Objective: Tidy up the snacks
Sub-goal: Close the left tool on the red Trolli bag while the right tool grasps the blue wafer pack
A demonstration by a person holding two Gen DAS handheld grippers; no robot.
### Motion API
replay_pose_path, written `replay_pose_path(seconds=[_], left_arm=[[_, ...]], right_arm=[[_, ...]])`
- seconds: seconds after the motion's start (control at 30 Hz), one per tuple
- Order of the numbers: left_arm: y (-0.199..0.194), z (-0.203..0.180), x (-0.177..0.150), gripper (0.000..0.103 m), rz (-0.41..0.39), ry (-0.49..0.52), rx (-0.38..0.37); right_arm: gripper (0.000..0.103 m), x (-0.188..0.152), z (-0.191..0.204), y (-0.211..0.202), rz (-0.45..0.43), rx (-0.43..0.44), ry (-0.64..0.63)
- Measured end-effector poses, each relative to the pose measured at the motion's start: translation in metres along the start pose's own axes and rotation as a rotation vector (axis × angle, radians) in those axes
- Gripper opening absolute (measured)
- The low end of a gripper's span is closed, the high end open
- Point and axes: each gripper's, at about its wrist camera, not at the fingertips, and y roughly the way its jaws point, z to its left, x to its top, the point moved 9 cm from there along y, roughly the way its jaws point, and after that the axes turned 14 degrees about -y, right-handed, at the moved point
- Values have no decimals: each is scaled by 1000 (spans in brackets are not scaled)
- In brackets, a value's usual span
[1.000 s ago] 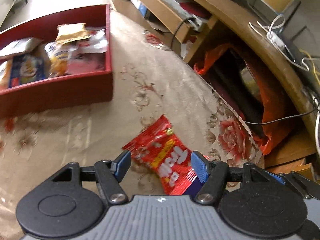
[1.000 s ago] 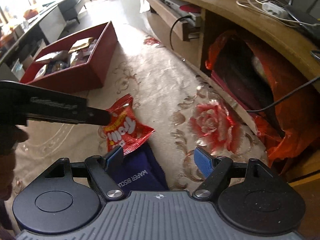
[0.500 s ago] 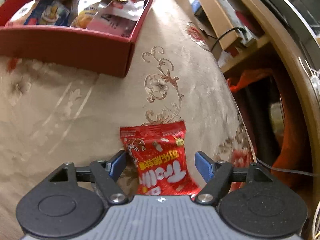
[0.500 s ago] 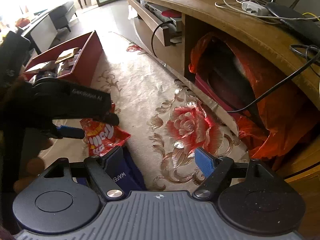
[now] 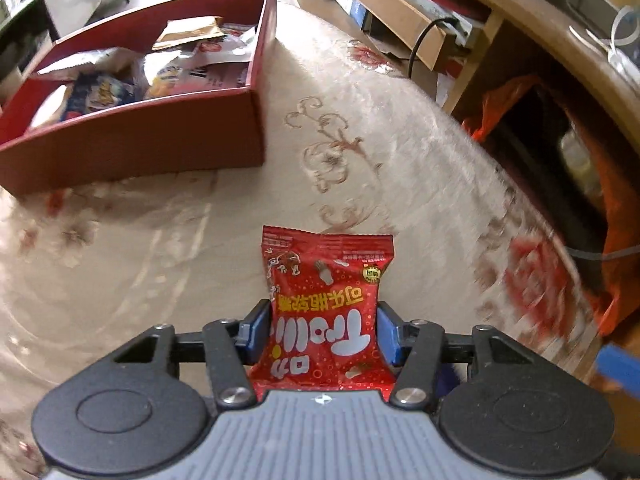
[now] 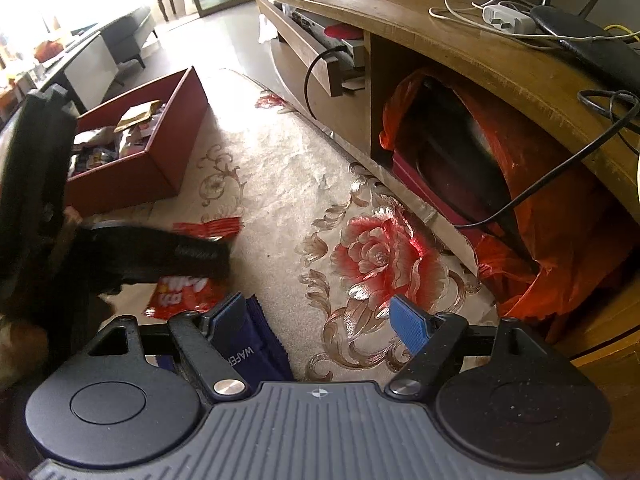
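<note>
The red candy packet [image 5: 325,312] is sitting between the blue pads [image 5: 256,330] of your left gripper [image 5: 322,332], and you are pinching it: the jaws have just been closing, and both pads are now pressing the packet's side edges. Its top seam is pointing away from you, over the cream floral carpet [image 5: 168,240]. From the right wrist view, the same packet [image 6: 180,296] is showing partly under the dark body of your left gripper [image 6: 152,254], low over the carpet [image 6: 280,184].

Just beside that packet, a dark blue wafer packet [image 6: 256,344] is lying on the carpet, right against the left-hand pad of your right gripper [image 6: 320,320]. You are holding that gripper's jaws wide apart with nothing between the pads; only the carpet's red rose pattern [image 6: 380,256] is showing in the gap.

Farther off to the left, the red box [image 5: 160,136] is resting on the carpet, well apart from the candy packet, and it is holding several other snack packets [image 5: 132,76] in a loose heap.

Along the right side, the wooden TV stand [image 6: 460,52] is curving past, with an orange plastic bag [image 6: 560,240] stuffed in its open compartment and cables [image 6: 472,12] lying on its top.
</note>
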Motion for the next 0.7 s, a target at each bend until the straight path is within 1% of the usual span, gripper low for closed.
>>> replay_pose_path(seconds=[0.33,0.47,0.57,0.7], left_arm=[[-16,44,-15,52,-11,76,26],[-24,62,-20,52,-14,102,25],[-31,75,-24,52,-25,139,35],[-39,93,-28,52,-20,128,6]], right_arm=[[84,0,20,9,48,-15,-47],[85,-8,29,13,80,-19,-57],[85,-18,38,14,102,5,-49],[86,-32,52,17,140,51,-9]])
